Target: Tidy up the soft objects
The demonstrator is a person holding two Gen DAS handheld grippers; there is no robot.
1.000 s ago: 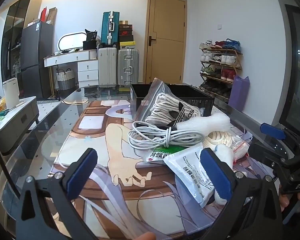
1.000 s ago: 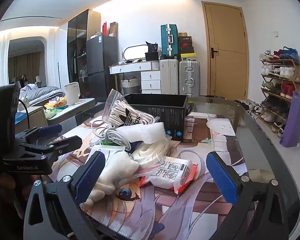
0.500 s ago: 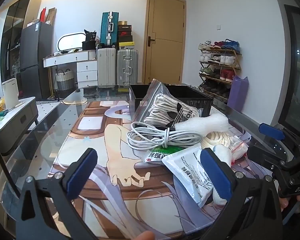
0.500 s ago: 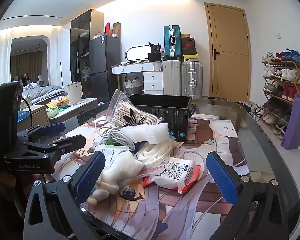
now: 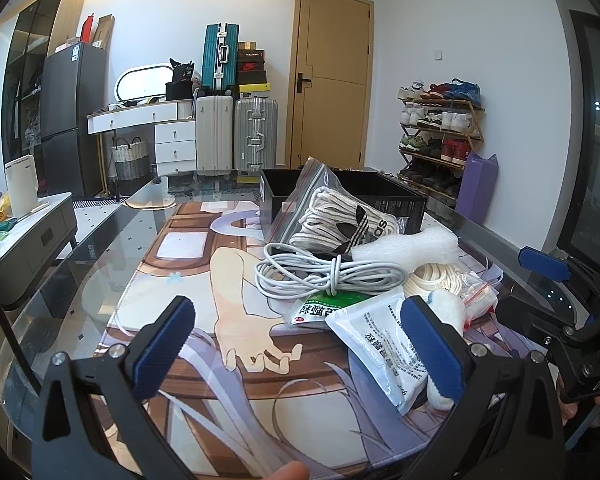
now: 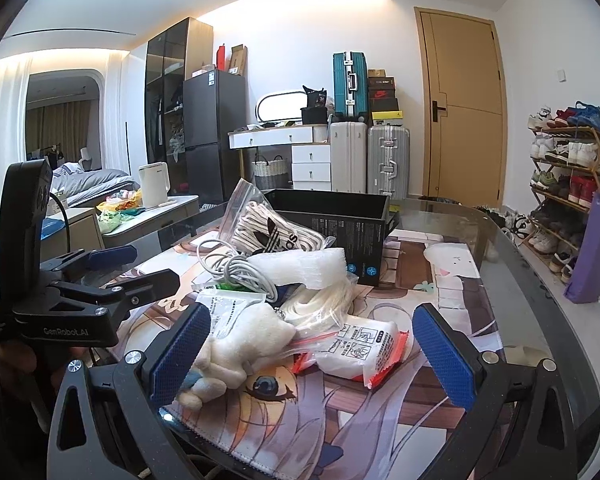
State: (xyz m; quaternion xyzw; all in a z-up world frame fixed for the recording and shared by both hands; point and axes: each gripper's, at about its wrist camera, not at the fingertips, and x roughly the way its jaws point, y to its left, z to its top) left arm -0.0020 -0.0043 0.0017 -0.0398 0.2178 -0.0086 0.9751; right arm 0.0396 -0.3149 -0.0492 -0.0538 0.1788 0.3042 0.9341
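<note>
in the left wrist view a heap sits right of centre on the tabletop (image 5: 80,264). the box (image 5: 396,200) stands behind it, the bagged socks (image 5: 340,220) leaning at its front. below them lies the cable coil (image 5: 324,274), the foam piece (image 5: 408,246) to its right, two packets (image 5: 380,340) lower still. the shoe rack (image 5: 440,136) is at the right edge.

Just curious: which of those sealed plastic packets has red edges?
The white packet with red-orange edges, lying nearest the right claw; the others lack red edges.
</note>
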